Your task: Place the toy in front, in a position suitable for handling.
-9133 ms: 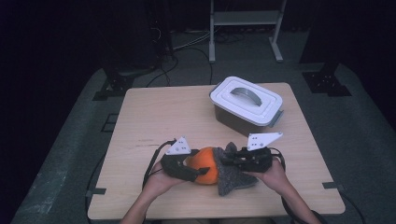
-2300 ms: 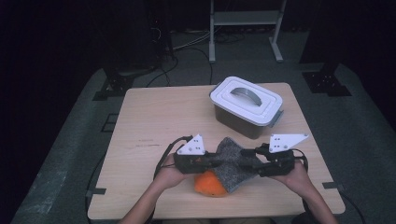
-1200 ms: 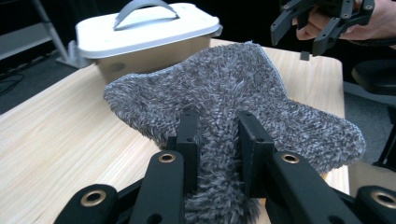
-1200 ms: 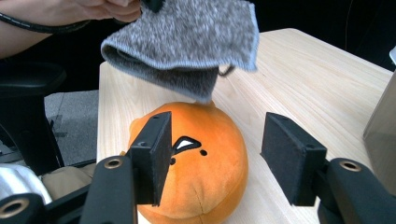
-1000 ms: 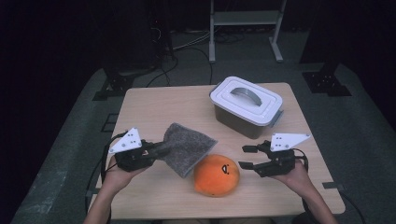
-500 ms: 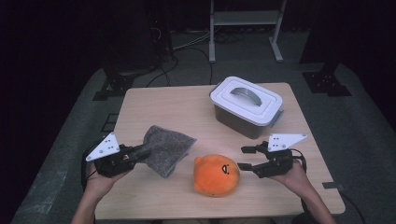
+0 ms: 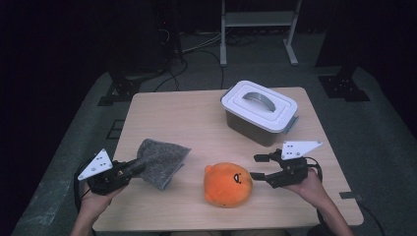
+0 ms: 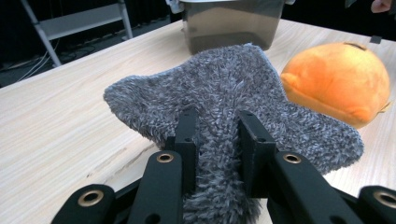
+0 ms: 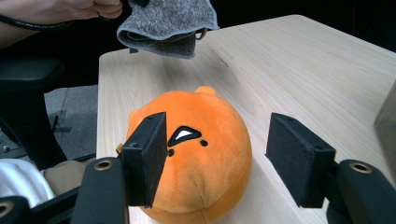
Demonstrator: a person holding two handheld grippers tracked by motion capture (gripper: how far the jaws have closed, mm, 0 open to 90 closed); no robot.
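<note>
Left claw (image 7: 132,168) pinches grey cloth (image 7: 161,160) above wooden table (image 7: 187,118).

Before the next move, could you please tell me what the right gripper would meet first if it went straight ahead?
Most likely the orange plush toy: the right gripper is open and points right at it, apparently just short of touching.

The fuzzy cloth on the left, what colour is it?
The fuzzy cloth is a speckled grey, clearest in the left gripper view.
</note>
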